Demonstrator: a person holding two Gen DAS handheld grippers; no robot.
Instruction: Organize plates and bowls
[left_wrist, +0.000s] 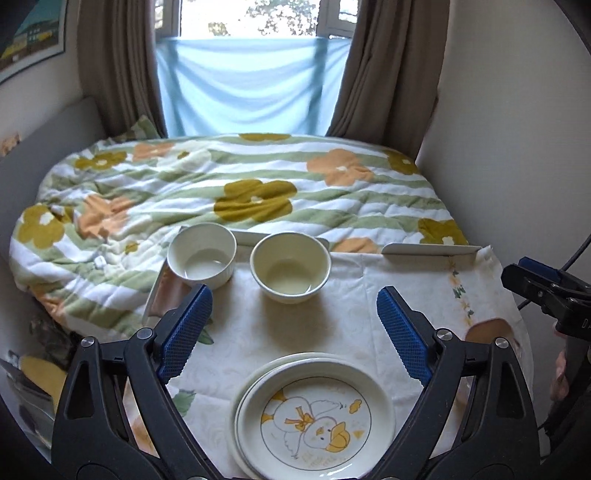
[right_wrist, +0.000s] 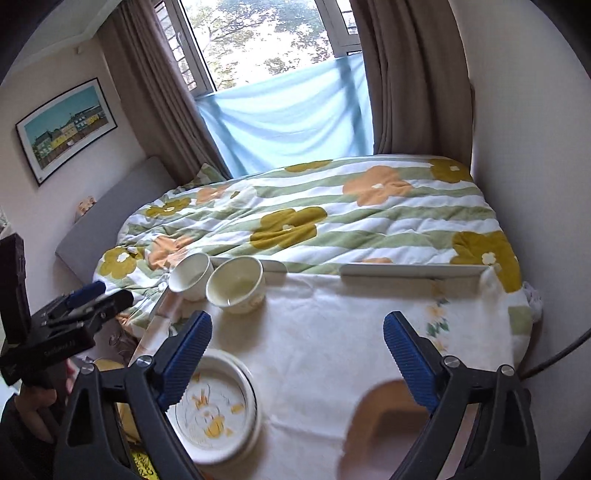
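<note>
We see a bed (left_wrist: 236, 192) under a flowered, green-striped quilt filling the far half of both views, with brown curtains (right_wrist: 155, 96) and a pale blue cloth (left_wrist: 251, 85) across the window behind it. Nearer to us stands the table (right_wrist: 332, 332), covered by a white cloth printed with small flowers, its far edge against the bed.

On the near part of the table we find a stack of plates (left_wrist: 314, 413), the top one showing a yellow duck drawing; in the right wrist view the same stack lies at the lower left, partly behind a finger. Two cream bowls stand at the far left corner of the table, just beside one another: the straight-sided bowl (left_wrist: 202, 255) at the very corner and the rounded bowl (left_wrist: 290, 266) to its right. Both look empty.

Our left gripper (left_wrist: 294, 334) hangs above the table between the plates and the bowls, its blue-padded fingers (left_wrist: 186, 332) spread wide and holding nothing. Our right gripper (right_wrist: 297, 360) hovers over the bare cloth to the right of the plates, likewise spread wide and empty.
</note>
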